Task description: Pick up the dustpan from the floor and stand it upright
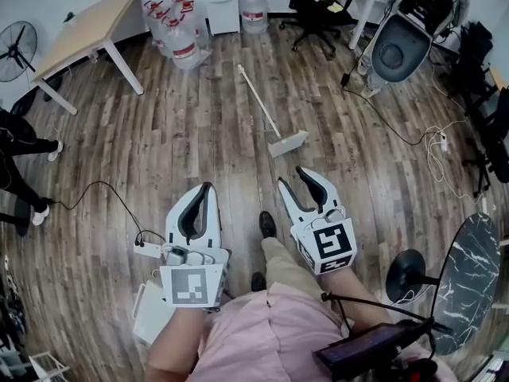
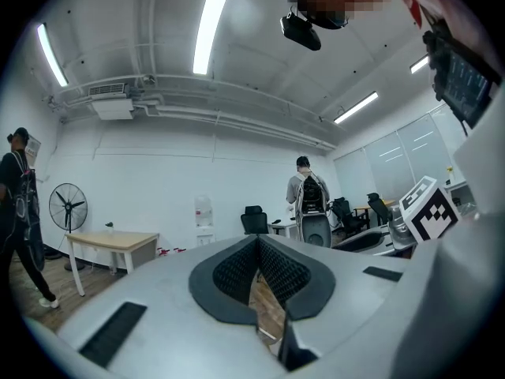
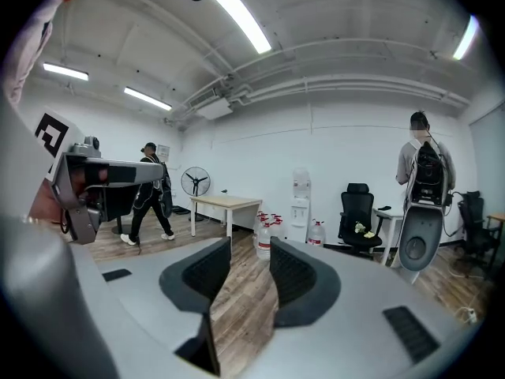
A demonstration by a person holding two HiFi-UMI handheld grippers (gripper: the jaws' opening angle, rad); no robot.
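Note:
A long-handled dustpan lies flat on the wood floor in the head view, its pale handle (image 1: 258,98) running up-left from the grey pan (image 1: 288,144). Both grippers hover low in that view, nearer me than the pan and apart from it. My left gripper (image 1: 207,189) points forward with its dark pads meeting at the tips and nothing held (image 2: 257,243). My right gripper (image 1: 305,177) is just below the pan with its jaws spread and empty (image 3: 250,247). Neither gripper view shows the dustpan.
Water jugs (image 1: 181,34) and a wooden table (image 1: 95,26) stand far left, with a fan (image 1: 16,50) beyond. A grey shell chair (image 1: 402,50) and cables (image 1: 413,138) are far right, a marble round table (image 1: 469,281) near right. A power strip (image 1: 147,249) lies left of my shoe (image 1: 267,224).

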